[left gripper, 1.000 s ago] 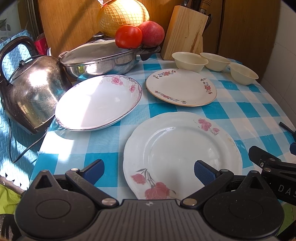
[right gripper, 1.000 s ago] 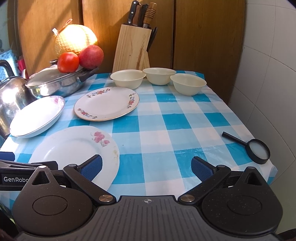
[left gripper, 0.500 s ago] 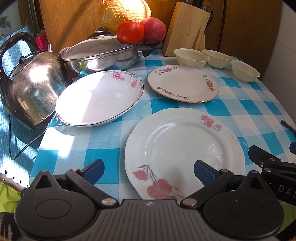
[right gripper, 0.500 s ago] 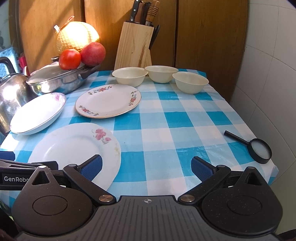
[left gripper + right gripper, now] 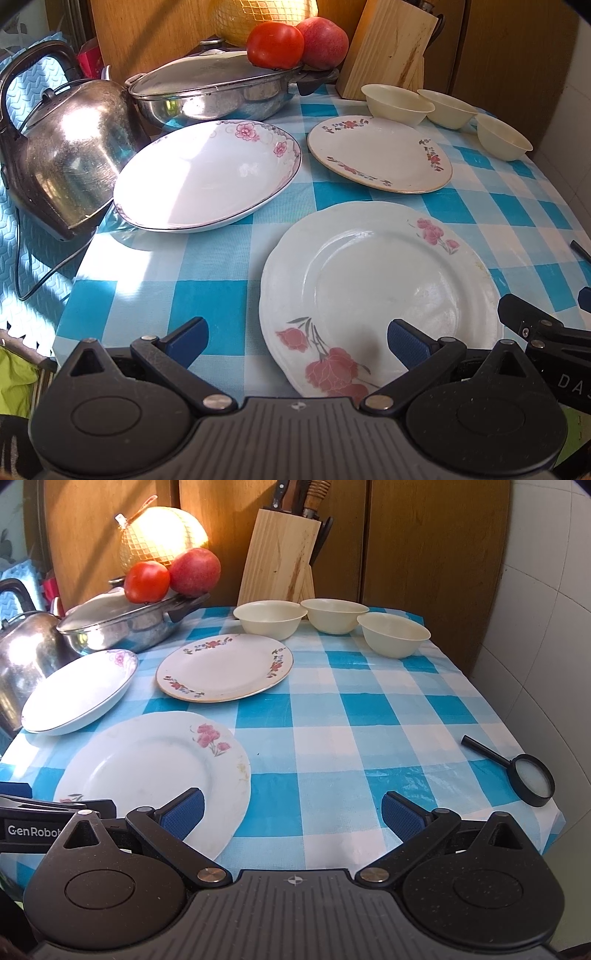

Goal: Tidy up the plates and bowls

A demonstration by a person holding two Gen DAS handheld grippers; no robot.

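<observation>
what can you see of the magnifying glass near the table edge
The magnifying glass is small, with a black round frame and a straight black handle, plastic by its look. Its lens shows pale and whitish. It lies flat on the blue checked tablecloth near the table's right front corner, handle pointing toward the table's middle, lens toward the edge. Only the cloth touches it; the right gripper is open and apart from it.
</observation>
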